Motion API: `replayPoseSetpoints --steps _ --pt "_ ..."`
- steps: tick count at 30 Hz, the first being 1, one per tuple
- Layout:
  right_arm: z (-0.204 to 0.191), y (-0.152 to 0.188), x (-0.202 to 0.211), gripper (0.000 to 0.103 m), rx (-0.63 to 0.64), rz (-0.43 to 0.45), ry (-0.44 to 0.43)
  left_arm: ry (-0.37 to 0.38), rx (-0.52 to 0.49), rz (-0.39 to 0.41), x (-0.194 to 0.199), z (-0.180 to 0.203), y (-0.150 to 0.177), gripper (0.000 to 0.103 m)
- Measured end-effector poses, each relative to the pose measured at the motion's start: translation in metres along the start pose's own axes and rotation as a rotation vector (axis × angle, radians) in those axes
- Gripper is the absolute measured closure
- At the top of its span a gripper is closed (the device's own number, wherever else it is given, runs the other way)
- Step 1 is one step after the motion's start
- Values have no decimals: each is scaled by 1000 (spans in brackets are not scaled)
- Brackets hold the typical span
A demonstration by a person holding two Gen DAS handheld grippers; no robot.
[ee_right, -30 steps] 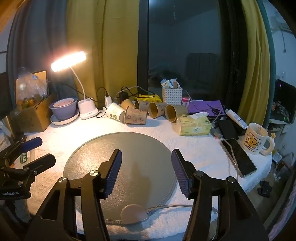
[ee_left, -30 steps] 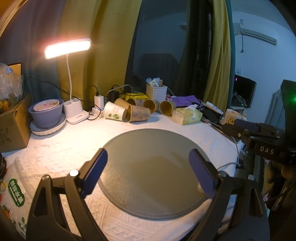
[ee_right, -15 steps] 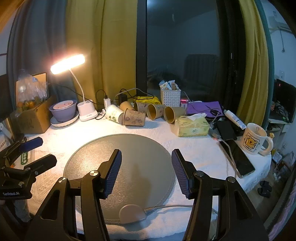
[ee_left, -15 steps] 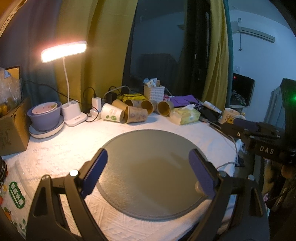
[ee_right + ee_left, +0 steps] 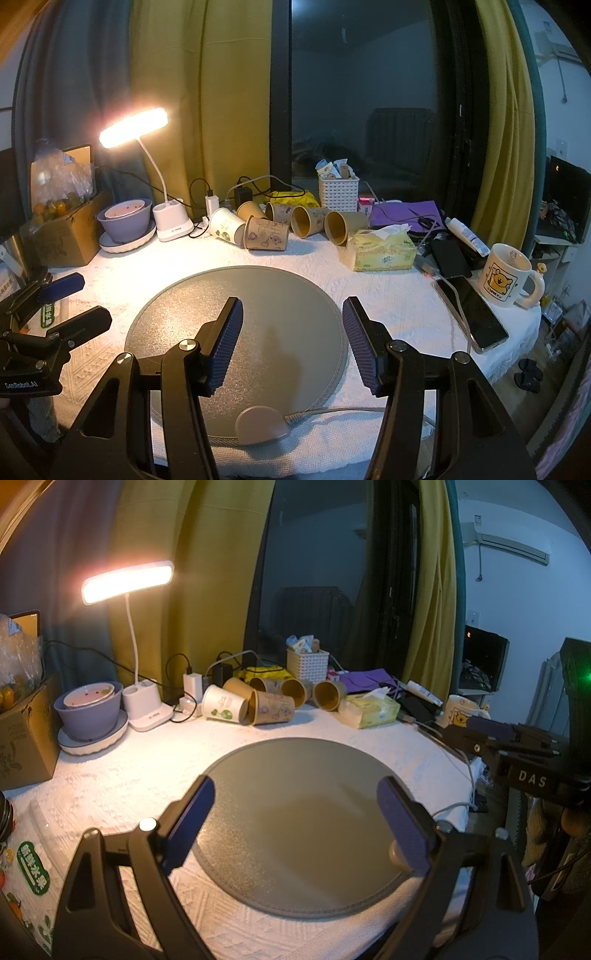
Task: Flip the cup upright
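Note:
Several paper cups lie on their sides in a row at the back of the table: a white one point(image 5: 224, 704) point(image 5: 226, 225), a brown patterned one point(image 5: 274, 713) point(image 5: 266, 233), and more brown ones behind point(image 5: 308, 220). My left gripper point(image 5: 295, 814) is open and empty over the near part of the round grey mat point(image 5: 303, 775). My right gripper point(image 5: 292, 332) is open and empty above the same mat point(image 5: 258, 291). Both are well short of the cups. The right gripper also shows at the right of the left wrist view point(image 5: 491, 734).
A lit desk lamp point(image 5: 168, 218) and purple bowl point(image 5: 125, 219) stand at back left, beside a cardboard box point(image 5: 62, 236). A tissue pack point(image 5: 382, 251), phones point(image 5: 472, 314), a cartoon mug point(image 5: 508, 277) and a white basket point(image 5: 338, 192) sit on the right.
Both grippers have shifted only slightly; the views have drifted a little. Both stay open and the cups have not moved.

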State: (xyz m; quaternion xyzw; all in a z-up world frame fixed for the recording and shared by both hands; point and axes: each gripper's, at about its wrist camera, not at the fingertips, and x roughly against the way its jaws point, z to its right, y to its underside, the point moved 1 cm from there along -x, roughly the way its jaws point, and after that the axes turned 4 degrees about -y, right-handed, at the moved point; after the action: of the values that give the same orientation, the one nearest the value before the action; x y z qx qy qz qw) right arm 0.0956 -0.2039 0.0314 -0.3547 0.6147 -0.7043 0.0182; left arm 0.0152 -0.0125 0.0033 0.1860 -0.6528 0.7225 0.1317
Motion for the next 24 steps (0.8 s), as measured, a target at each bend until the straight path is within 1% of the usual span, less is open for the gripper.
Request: replayPoseSetpoints --steps 24 --pt "5 3 -1 44 -3 -2 1 4 16 -22 -5 3 2 12"
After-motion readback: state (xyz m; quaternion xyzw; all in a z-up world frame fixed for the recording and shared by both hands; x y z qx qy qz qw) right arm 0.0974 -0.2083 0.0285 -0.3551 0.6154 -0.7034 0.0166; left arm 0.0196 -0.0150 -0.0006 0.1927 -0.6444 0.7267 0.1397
